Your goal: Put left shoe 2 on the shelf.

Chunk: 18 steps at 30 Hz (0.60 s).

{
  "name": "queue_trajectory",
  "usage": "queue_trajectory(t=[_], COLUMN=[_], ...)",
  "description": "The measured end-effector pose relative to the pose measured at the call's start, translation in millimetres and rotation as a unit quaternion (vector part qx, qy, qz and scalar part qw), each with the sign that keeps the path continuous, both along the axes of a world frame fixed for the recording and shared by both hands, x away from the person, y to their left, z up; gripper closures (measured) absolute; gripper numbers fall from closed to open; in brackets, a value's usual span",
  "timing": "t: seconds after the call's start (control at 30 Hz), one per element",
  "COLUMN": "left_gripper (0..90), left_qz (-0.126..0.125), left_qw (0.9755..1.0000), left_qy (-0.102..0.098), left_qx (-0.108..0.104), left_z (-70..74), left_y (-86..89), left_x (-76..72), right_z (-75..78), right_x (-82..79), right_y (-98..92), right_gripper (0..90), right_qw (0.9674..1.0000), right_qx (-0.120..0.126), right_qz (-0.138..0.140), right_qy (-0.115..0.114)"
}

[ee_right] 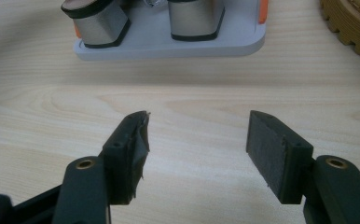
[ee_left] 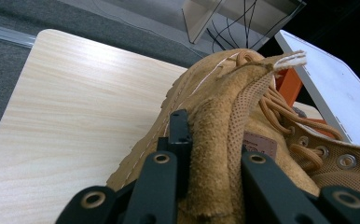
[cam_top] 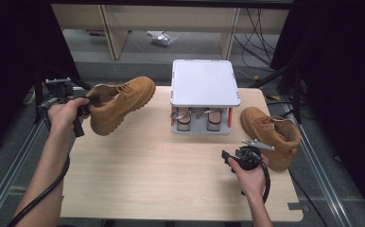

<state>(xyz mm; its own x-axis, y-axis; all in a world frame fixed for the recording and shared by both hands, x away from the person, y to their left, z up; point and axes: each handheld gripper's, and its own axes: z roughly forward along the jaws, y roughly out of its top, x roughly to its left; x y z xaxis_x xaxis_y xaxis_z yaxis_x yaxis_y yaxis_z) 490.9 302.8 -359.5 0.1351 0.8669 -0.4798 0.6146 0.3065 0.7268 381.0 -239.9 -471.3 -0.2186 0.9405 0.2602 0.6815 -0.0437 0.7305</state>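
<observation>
- Clamping the padded collar of a tan suede boot (cam_top: pixel 119 105), the left gripper (ee_left: pixel 211 163) has its jaws pressed on either side of the heel cuff, and the boot hangs tilted over the table's (cam_top: pixel 171 179) left edge, toe toward the rack.
- Judging by the thick lugged sole, the boot is fairly heavy for a one-point hold; the soft cuff will fold and the toe will sag.
- Suede gives the pads good friction, so slipping looks unlikely; a hold deep on the collar near the heel seam seems best.
- The right gripper (ee_right: pixel 197 140) rests low over the table with jaws apart and nothing between them.
- The second boot (cam_top: pixel 273 135) lies on the table just right of the grey shoe rack (cam_top: pixel 202 85), which stands at the far middle.
</observation>
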Motion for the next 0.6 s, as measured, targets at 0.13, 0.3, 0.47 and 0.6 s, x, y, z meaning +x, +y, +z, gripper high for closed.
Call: queue_trajectory(t=[0.13, 0.3, 0.47, 0.6], left_gripper=[81.0, 81.0, 80.9, 81.0], left_qz=[0.0, -0.002, 0.001, -0.002], left_qw=[1.0, 1.0, 0.9999, 1.0], left_qy=[-0.001, -0.004, -0.003, -0.006], left_qx=[0.002, -0.002, -0.01, -0.005], left_z=[3.0, 5.2, 6.0, 6.9], left_y=[-2.4, -4.7, -8.2, -9.9], left_x=[1.9, 4.0, 5.9, 7.6], right_z=[0.0, -0.8, -0.7, -1.2], right_x=[-0.1, 0.4, 0.3, 0.6], right_y=[-0.4, -0.2, -0.1, -0.4], right_gripper=[39.9, 39.9, 39.9, 39.9], right_qw=[1.0, 1.0, 1.0, 1.0], right_qx=[0.0, 0.001, 0.001, 0.004], right_qz=[0.001, 0.003, 0.002, 0.003], right_qy=[0.001, 0.0, 0.0, 0.0])
